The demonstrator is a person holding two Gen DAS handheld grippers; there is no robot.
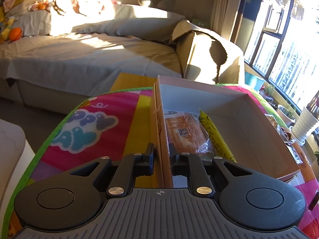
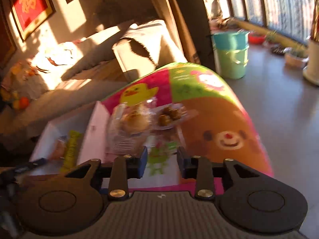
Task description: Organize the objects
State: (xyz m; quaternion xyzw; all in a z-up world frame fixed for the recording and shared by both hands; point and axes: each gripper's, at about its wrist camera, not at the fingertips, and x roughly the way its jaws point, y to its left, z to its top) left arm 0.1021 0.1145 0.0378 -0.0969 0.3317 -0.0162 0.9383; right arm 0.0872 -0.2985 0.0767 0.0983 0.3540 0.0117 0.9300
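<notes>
Left gripper (image 1: 161,155) clamped on box (image 1: 259,131) near-left wall. Right gripper (image 2: 161,159) parted, empty, above mat (image 2: 229,119). Bread pack (image 1: 185,133), yellow stick (image 1: 217,137) already in box. Two snack packs (image 2: 151,117) still out, right of box. Roughly halfway done.

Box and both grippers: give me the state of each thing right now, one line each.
Cardboard box: open, no lid on, part filled.
Bread packet: lying flat inside the box, sealed.
Yellow packet: lying inside the box beside the bread packet.
Left gripper: fingers clamped on the box's near wall.
Right gripper: open, empty, over the play mat.
Clear snack packs: on the mat outside the box, blurred.
</notes>
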